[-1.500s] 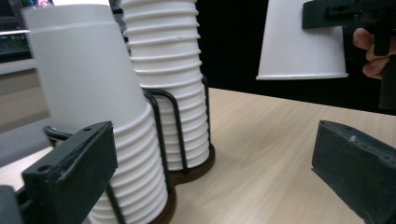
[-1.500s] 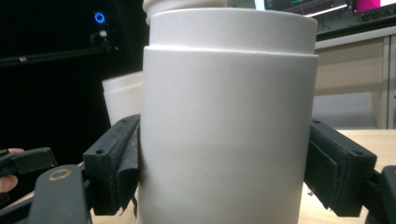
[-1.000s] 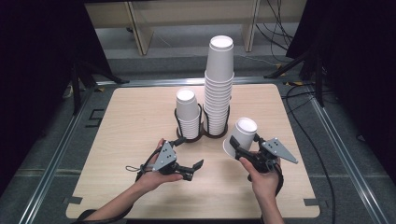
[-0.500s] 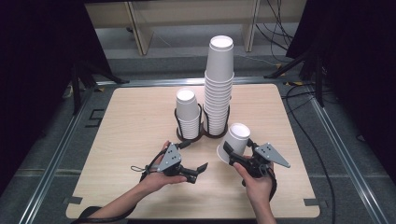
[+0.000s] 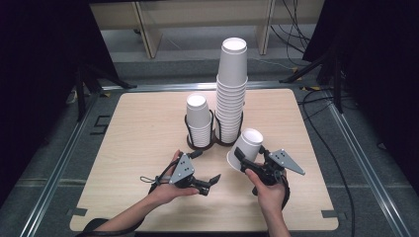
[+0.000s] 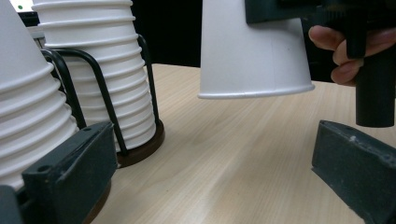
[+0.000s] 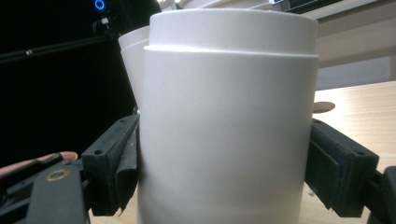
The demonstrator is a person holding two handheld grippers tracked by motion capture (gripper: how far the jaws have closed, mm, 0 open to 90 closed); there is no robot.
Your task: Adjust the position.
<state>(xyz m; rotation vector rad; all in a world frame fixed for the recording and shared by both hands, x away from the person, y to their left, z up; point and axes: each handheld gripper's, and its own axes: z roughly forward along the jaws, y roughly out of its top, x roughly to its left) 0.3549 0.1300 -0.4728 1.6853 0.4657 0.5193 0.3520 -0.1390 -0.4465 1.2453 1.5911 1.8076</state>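
well, toward the front edge of the wooden table (image 5: 133, 148), right of its middle, the right gripper (image 5: 245, 159) is clenched on a white paper cup (image 5: 245, 148), one black jaw pressed to each side of the cup's wall as the right gripper view (image 7: 224, 140) makes plain. the cup is upside down and tilted, its closed base uppermost and its open rim lower, lifted off the wood; the left gripper view shows that rim (image 6: 256, 91) hanging above the tabletop with a gap beneath it.

the left gripper (image 5: 210, 182) sits near the front edge, left of the held cup and apart from it, its jaws spread wide with bare wood between them (image 6: 210, 186). it points toward the cup and the right hand (image 5: 269, 190).

farther back, around the middle of the table, two stacks of inverted white cups stand side by side in a black wire holder (image 5: 202, 140): a short stack (image 5: 199, 121) on the left and a tall stack (image 5: 231, 89) on the right, rising well above it. the held cup is just in front of the tall stack, near the holder's right ring.
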